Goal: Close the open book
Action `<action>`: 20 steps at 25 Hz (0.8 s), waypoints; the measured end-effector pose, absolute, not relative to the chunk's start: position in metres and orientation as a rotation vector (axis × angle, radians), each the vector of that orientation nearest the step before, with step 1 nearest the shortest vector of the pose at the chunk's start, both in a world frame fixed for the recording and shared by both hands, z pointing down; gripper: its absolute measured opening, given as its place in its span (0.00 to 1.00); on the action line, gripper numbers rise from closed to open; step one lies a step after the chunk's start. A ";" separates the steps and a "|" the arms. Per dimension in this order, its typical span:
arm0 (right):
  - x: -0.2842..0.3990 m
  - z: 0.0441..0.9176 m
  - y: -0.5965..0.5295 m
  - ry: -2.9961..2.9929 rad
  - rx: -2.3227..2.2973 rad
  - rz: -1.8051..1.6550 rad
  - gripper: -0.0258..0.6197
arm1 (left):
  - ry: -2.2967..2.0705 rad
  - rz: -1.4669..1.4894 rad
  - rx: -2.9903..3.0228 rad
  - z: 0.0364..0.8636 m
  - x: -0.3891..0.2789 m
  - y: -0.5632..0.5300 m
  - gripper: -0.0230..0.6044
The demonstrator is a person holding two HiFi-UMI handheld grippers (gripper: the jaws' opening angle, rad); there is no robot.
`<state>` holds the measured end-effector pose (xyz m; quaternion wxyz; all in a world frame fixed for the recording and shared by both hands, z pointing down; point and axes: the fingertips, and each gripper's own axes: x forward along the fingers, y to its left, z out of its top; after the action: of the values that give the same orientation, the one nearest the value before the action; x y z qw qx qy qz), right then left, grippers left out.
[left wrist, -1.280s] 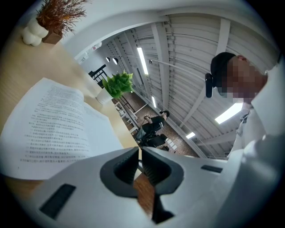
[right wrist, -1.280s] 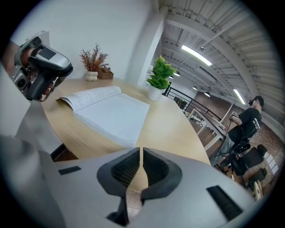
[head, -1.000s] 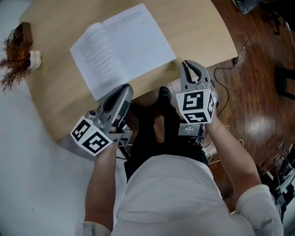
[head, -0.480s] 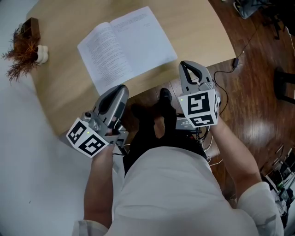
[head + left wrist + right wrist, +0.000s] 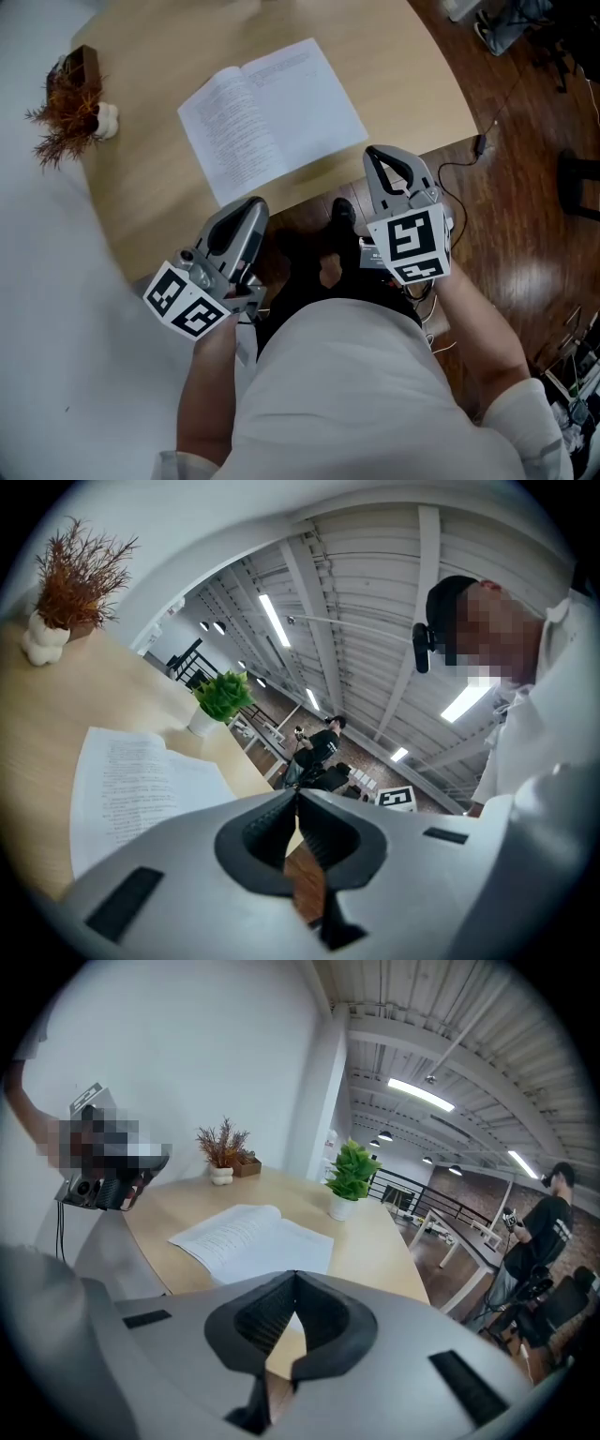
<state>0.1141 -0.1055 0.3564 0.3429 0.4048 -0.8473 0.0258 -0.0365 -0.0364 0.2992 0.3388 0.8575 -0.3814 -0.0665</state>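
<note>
The open book (image 5: pixel 272 117) lies flat on the round wooden table (image 5: pixel 422 75), its white printed pages facing up. My left gripper (image 5: pixel 251 204) hangs just off the table's near edge, below the book's near-left corner, shut and empty. My right gripper (image 5: pixel 378 152) sits by the near edge to the right of the book's near corner, also shut with nothing in it. In the left gripper view the book (image 5: pixel 131 789) lies left of the closed left gripper (image 5: pixel 296 794). In the right gripper view the book (image 5: pixel 248 1237) lies beyond the closed right gripper (image 5: pixel 295 1277).
A dried reddish plant in a small white pot (image 5: pixel 70 117) stands at the table's left edge beside a dark box. A green potted plant (image 5: pixel 352 1176) stands on the far side. A person (image 5: pixel 544 1232) stands in the background. Cables (image 5: pixel 469 150) lie on the wooden floor.
Both grippers have lifted a little beside the table's near edge, jaws still closed. The head view has shifted, so the book now sits further right and lower in the picture.
</note>
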 end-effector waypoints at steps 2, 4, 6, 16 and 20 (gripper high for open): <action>0.112 0.352 -0.104 -2.202 1.047 0.067 0.04 | -0.999 -0.172 2.237 0.295 -0.039 -0.035 0.03; 0.112 0.348 -0.104 -2.203 1.047 0.070 0.04 | -1.004 -0.173 2.244 0.290 -0.041 -0.034 0.03; 0.111 0.344 -0.104 -2.207 1.052 0.077 0.04 | -1.006 -0.178 2.253 0.285 -0.043 -0.033 0.03; 0.111 0.319 -0.101 -2.241 1.061 0.122 0.04 | -1.010 -0.174 2.293 0.261 -0.043 -0.025 0.03; 0.111 0.311 -0.100 -2.262 1.067 0.145 0.04 | -1.013 -0.161 2.302 0.256 -0.041 -0.023 0.03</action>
<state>0.1106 -0.0998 0.3113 0.3129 0.4047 -0.8575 0.0548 -0.0412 -0.0232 0.2562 0.3057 0.8697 -0.3828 -0.0609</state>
